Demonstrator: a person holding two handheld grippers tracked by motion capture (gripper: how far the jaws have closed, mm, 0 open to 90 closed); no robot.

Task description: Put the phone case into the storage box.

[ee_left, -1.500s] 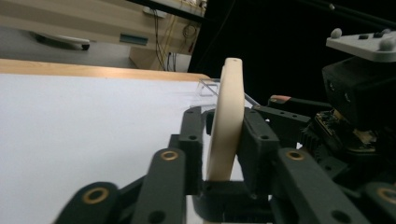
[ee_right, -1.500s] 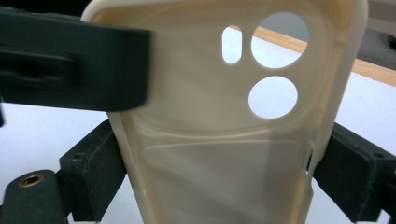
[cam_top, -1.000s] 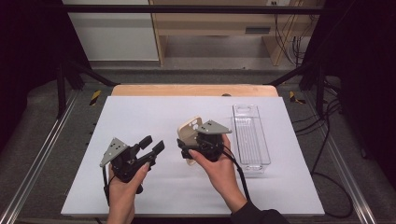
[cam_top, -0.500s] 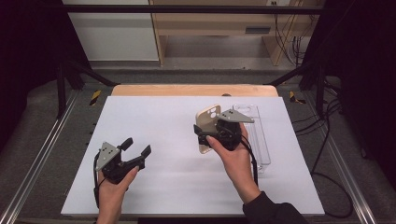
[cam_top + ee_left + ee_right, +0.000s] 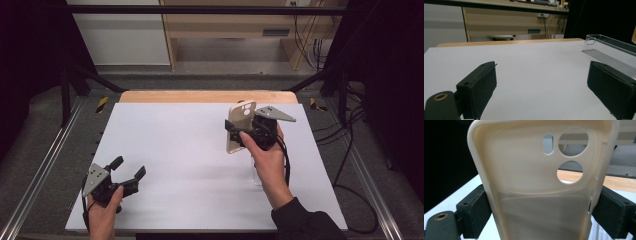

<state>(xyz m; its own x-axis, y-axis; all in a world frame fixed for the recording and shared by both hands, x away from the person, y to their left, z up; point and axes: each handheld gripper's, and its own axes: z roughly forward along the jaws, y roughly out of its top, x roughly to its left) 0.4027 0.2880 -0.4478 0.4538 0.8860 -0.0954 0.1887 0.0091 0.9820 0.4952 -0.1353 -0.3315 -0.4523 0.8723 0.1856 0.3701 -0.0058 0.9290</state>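
A person's right hand (image 5: 267,165), entering from the lower right of the high view, holds the right gripper (image 5: 240,134) up in the centre-right of the frame, its two black jaws clamped on the long edges of a cream phone case (image 5: 239,126) that stands upright and clear of the white table (image 5: 185,150). The case's camera cut-outs sit at its top end, and the gripper's grey three-cornered plate (image 5: 274,113) juts toward the right of the frame just beside it. In the right gripper view the phone case (image 5: 544,180) shows its hollow inner face, one large round opening, a smaller round one below it and a narrow slot to their left, with a black jaw pressed against each side wall low in the frame. At the lower left of the high view the left hand (image 5: 102,212) holds the left gripper (image 5: 129,169) low over the near corner of the table, jaws spread apart with nothing between them, well apart from the other gripper. The left gripper view looks along those jaws across the bare white surface, where a clear plastic tray (image 5: 609,50) lies at the right of the frame and a wooden edge (image 5: 509,42) runs along the table's far side. In the high view a little of that clear tray shows just below the raised hand. A black cable (image 5: 345,165) trails past the table's right edge.
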